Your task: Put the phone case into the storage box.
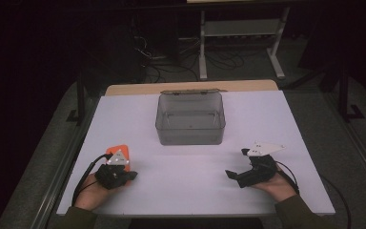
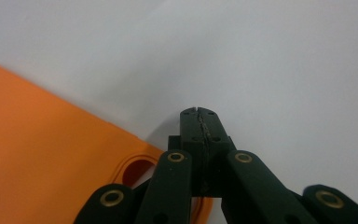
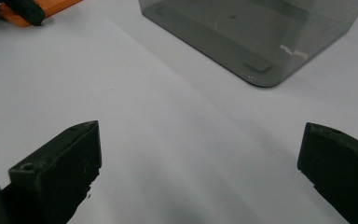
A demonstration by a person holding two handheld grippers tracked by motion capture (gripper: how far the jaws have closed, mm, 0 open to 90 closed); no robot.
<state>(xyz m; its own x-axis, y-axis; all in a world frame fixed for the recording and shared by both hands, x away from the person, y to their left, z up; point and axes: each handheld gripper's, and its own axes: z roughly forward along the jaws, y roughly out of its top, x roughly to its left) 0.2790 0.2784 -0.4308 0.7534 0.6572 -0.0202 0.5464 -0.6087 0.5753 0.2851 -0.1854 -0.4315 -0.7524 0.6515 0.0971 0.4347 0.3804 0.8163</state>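
Where left tongs (image 1: 132,175) sit, orange pad (image 1: 121,151) hides.

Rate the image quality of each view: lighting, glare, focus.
High view: the white table is brightly lit against a nearly black room, and the grey clear box is soft but readable. Left gripper view: the shut left tool is sharp, the orange sheet blurs toward the edge. Right gripper view: small glare streaks on the box's near corner, and the open right tool slightly soft.
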